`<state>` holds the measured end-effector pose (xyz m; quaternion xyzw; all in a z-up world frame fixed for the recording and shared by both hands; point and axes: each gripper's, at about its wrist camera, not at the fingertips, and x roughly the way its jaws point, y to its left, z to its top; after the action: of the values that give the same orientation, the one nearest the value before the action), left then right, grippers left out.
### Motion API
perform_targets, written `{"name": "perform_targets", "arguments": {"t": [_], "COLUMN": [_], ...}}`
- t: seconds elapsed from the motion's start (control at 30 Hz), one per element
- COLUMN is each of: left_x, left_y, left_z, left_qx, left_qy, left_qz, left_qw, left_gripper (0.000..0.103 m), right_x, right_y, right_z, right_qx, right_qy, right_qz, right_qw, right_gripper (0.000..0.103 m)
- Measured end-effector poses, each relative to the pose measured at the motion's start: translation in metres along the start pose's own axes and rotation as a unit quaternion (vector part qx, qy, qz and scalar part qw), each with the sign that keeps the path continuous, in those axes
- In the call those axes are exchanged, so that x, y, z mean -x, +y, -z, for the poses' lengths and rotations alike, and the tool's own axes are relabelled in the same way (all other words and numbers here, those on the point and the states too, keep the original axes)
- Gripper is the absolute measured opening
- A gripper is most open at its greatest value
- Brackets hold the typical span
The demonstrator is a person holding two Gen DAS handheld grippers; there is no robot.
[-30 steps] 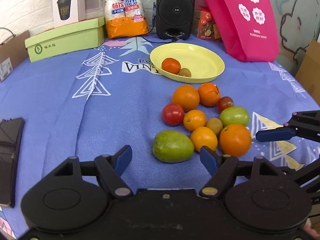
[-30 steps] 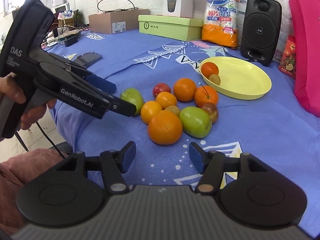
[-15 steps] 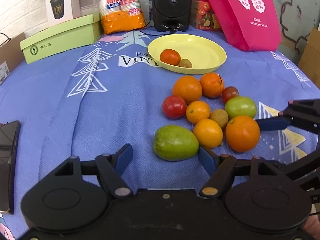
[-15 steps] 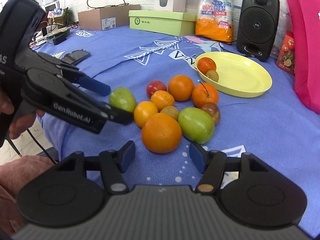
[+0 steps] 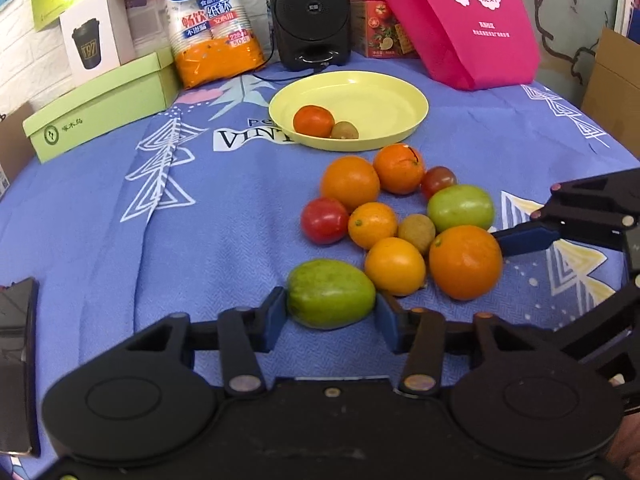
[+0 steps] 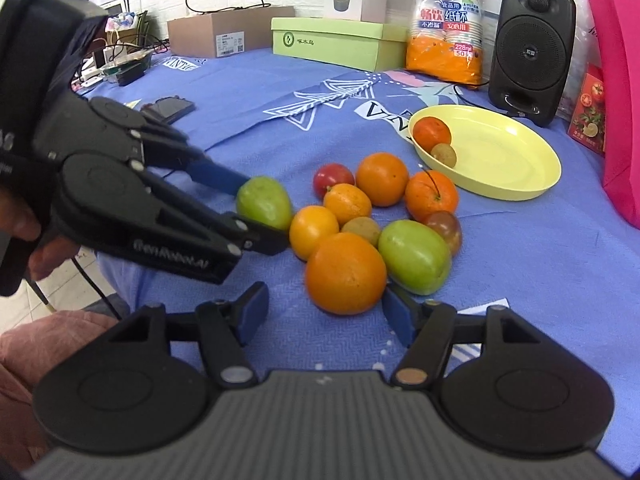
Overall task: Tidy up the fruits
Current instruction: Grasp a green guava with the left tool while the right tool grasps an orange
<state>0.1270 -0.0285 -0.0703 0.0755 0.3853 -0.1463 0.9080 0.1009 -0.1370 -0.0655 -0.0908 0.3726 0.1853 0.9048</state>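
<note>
The left gripper (image 5: 331, 312) brackets the green mango (image 5: 331, 293), pads at its sides, not visibly clamped. The right gripper (image 6: 325, 312) is spread wide around the big orange (image 6: 345, 273).

We saw the left claw (image 5: 330, 314) spread around the green mango (image 5: 331, 293), a blue pad at each end of it. Just beyond, oranges and tomatoes clustered on the bench (image 5: 200, 208). To the claw's right, the right claw (image 5: 532, 238) reached toward the large orange (image 5: 465, 262). Farther ahead sat the yellow plate (image 5: 384, 100).
</note>
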Motion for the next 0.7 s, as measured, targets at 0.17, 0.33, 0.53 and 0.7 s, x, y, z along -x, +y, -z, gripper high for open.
{"name": "perform_targets", "arguments": {"t": [0.17, 0.33, 0.53, 0.7], "left_x": [0.001, 0.002, 0.004, 0.005], "left_y": [0.004, 0.008, 0.028, 0.026], "left_z": [0.001, 0.001, 0.003, 0.003], "left_qx": [0.015, 0.023, 0.077, 0.073], "left_qy": [0.002, 0.001, 0.0, 0.001], "left_qz": [0.009, 0.015, 0.051, 0.045], "left_qw": [0.9999, 0.9996, 0.9957, 0.9963], "left_gripper": [0.048, 0.047, 0.047, 0.047], "right_x": [-0.005, -0.007, -0.006, -0.003], "right_y": [-0.001, 0.0, -0.005, -0.01], "right_z": [-0.002, -0.001, -0.001, -0.001], "right_qx": [-0.001, 0.004, 0.006, -0.002], "right_qy": [-0.003, -0.006, -0.01, -0.014], "right_qz": [0.0, 0.003, 0.006, 0.006], "right_qw": [1.0, 1.0, 1.0, 1.0], "right_gripper": [0.064, 0.063, 0.046, 0.041]}}
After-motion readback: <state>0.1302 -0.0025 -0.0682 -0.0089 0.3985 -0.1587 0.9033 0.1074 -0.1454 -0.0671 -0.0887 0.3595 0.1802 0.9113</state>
